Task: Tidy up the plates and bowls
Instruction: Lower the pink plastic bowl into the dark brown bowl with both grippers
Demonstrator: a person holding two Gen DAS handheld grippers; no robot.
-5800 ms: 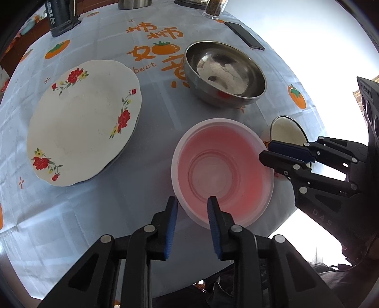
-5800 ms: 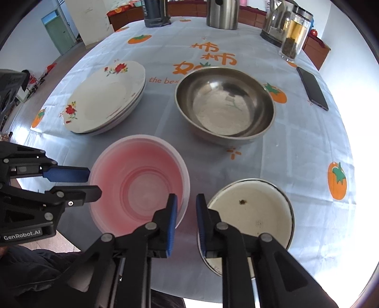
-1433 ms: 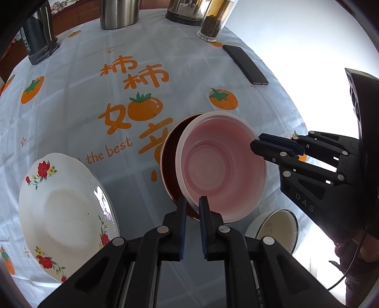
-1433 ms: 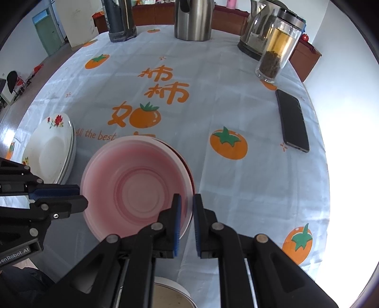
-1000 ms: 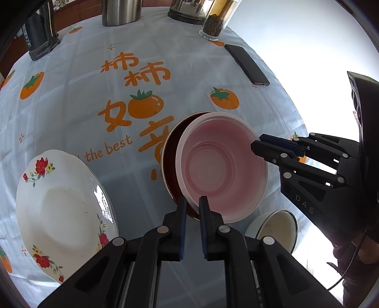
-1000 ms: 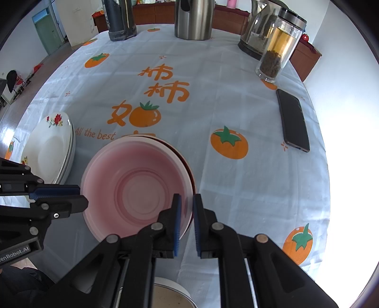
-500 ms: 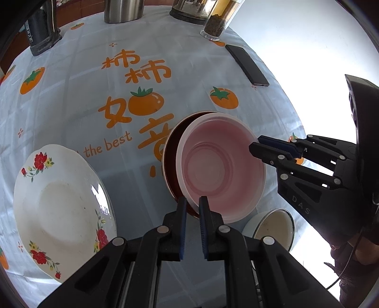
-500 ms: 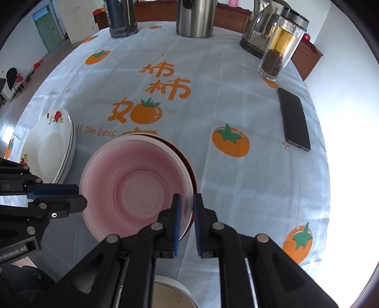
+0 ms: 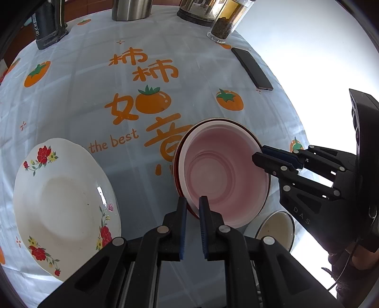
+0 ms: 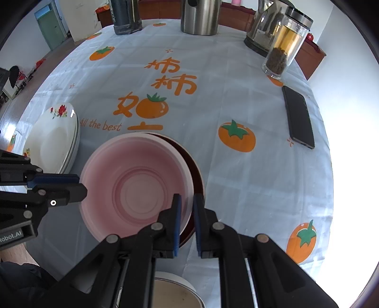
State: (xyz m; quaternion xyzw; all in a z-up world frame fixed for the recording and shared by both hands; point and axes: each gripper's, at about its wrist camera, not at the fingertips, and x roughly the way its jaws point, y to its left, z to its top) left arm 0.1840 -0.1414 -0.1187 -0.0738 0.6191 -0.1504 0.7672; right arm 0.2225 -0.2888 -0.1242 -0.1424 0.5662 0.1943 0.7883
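Observation:
A pink plastic bowl (image 9: 222,173) (image 10: 137,184) sits nested inside a dark-rimmed bowl (image 9: 176,163) (image 10: 197,175). The pair appears to be held a little above the tablecloth, with a shadow to its left. My left gripper (image 9: 192,201) (image 10: 80,187) is shut on the near-left rim of the nested bowls. My right gripper (image 10: 187,199) (image 9: 258,156) is shut on the opposite rim, one finger inside the pink bowl and one outside the dark rim. A stack of white floral plates (image 9: 64,203) (image 10: 54,142) lies to the left. A small white enamel bowl (image 9: 277,227) (image 10: 175,293) sits near the table's front edge.
A black phone (image 9: 252,68) (image 10: 298,116) lies at the right of the round table. At the back stand a glass jar (image 9: 225,23) (image 10: 284,49), a kettle (image 10: 263,30), a steel canister (image 9: 132,9) (image 10: 200,16) and a dark bottle (image 9: 47,26) (image 10: 125,16).
Since the earliest frames both grippers have shut on the pink bowl, which now sits nested in the dark-rimmed bowl farther up the table. Over the last second hardly anything has moved.

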